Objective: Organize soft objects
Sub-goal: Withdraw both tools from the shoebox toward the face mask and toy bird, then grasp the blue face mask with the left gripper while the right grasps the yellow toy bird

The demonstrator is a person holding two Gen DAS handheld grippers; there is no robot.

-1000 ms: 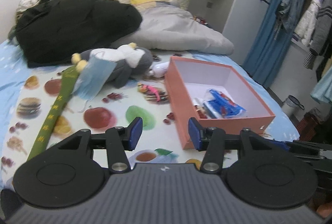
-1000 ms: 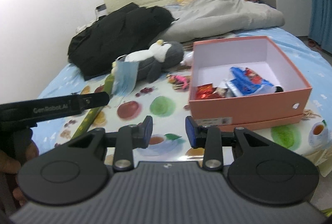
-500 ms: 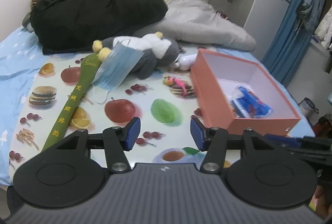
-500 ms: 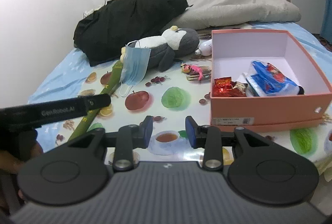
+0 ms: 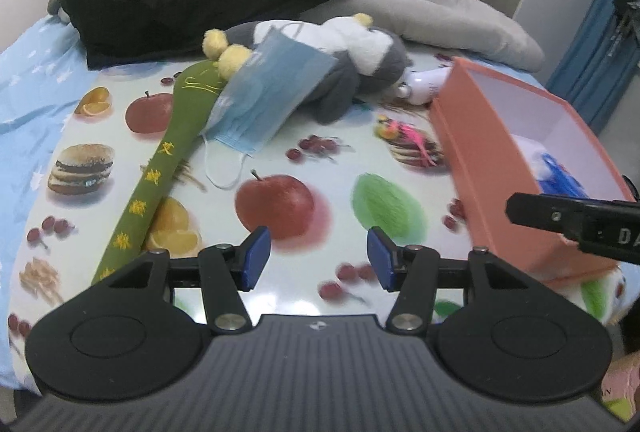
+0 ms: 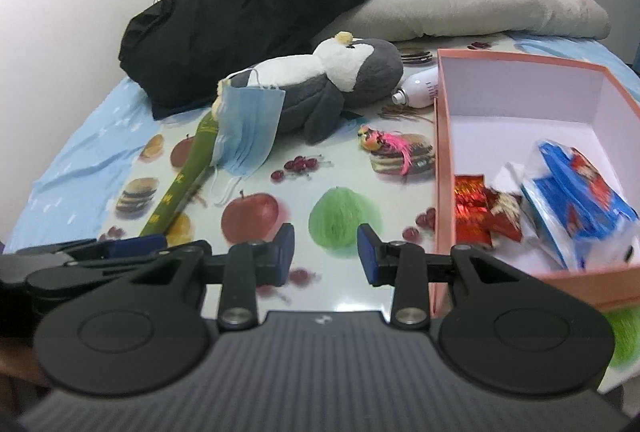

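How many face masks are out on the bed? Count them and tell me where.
1. The blue face mask is draped against the penguin plush, over the green strip's top end. Others could be hidden under it.

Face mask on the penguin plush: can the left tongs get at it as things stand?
Probably yes. The left tongs stand open and empty, and only bare fruit-print cloth lies between them and the face mask, which sits uncovered on top.

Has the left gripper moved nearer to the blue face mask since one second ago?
Yes. The left gripper came forward and down toward the blue face mask, which looms larger and closer on the fruit-print cloth.
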